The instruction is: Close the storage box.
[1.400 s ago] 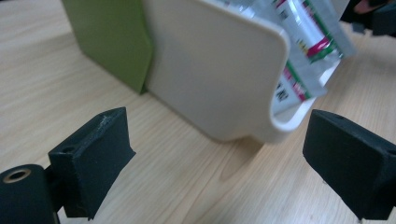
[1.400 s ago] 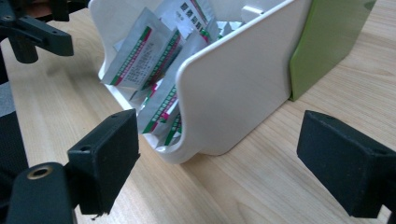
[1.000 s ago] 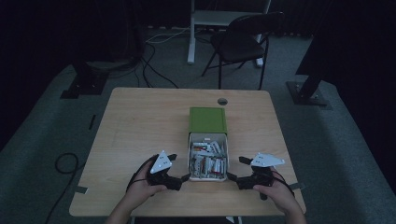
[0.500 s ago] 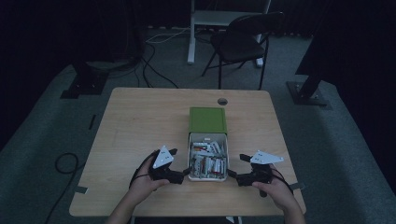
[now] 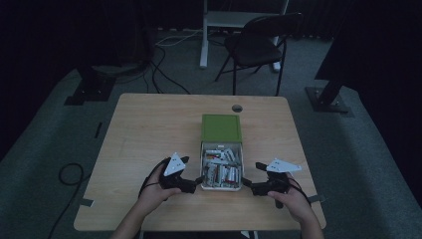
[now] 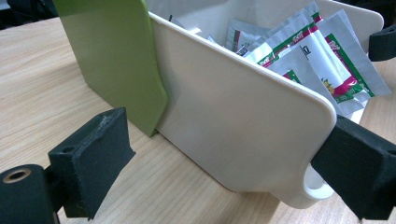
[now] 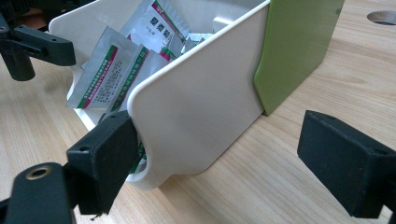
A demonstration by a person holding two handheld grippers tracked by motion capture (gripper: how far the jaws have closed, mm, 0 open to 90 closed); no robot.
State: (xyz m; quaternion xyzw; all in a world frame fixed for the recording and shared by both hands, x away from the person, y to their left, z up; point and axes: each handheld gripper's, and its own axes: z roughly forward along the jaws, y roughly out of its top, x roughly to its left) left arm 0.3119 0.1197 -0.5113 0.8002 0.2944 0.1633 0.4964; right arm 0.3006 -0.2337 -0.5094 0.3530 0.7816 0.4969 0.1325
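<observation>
Drawer (image 5: 222, 186) | front corners between each gripper's jaws | both jaws apart, unclamped

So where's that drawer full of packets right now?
In the high view, the drawer sits near the table's front edge, pulled out of its green box, between both hand-held grippers.

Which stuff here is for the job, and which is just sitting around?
For the job: white drawer, packets in it, green box, left gripper, right gripper.
Just around: chair, floor cables, table hole.
</observation>
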